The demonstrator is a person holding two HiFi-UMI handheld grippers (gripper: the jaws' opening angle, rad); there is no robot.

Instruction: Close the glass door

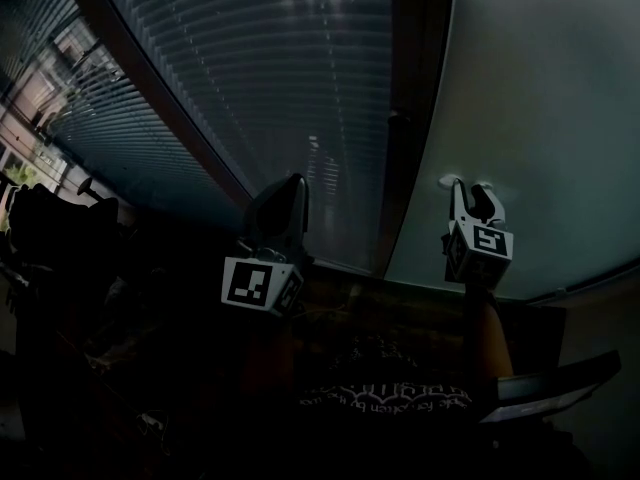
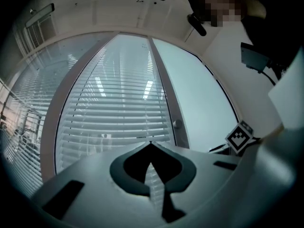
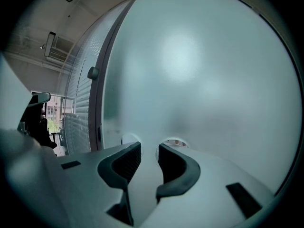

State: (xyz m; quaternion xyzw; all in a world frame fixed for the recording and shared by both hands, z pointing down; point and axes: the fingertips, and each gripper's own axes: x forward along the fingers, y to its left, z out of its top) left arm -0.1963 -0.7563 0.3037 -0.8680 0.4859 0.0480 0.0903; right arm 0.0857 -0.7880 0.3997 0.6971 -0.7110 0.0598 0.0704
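left gripper (image 2: 151, 144): jaws were pressed together at the tips, nothing between, facing the slatted blinds (image 2: 118, 108) | right gripper (image 3: 149, 148): jaws stood slightly spread, empty, tips right at the frosted glass door (image 3: 204, 80), contact unclear | door: stood beside the dark frame post (image 1: 400, 178), knob (image 3: 92, 72) on its edge

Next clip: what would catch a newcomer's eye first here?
A big pale frosted pane fills the right of the head view, with the right gripper close before it, jaws apart and empty. Left of a dark frame run slatted blinds, and the left gripper points at them, jaws together.
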